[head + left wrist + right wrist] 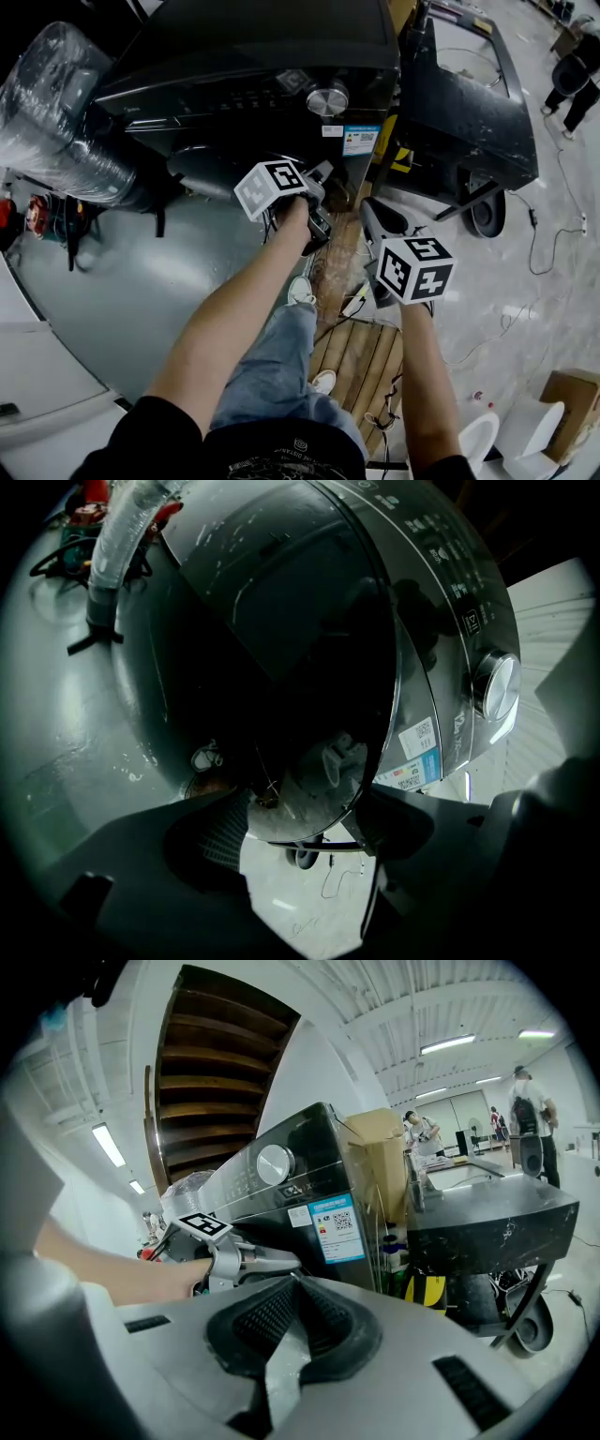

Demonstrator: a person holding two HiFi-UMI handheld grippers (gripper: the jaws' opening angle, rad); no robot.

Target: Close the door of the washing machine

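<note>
My head view is dim, and the floor (141, 281) has a soft sheen. My left gripper view is very dark, curved at edges. Ceiling lamps (446, 1044) brighten my right gripper view.

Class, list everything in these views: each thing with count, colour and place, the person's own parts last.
washing machine: one, black, centre of head view
door: one, dark glass, shiny rim, on the machine's front
knob: one, silver, on the control panel
label: one, blue and white, below the knob
wrapped bundle: one, clear plastic, left of the machine
cart: one, black, right of the machine
pallet: one, wooden, on the floor by the person's feet
cardboard box: one, brown, floor at lower right
people: two, beyond the cart
left gripper: one, jaws open, at the door's edge
right gripper: one, jaws shut, empty, held back
</note>
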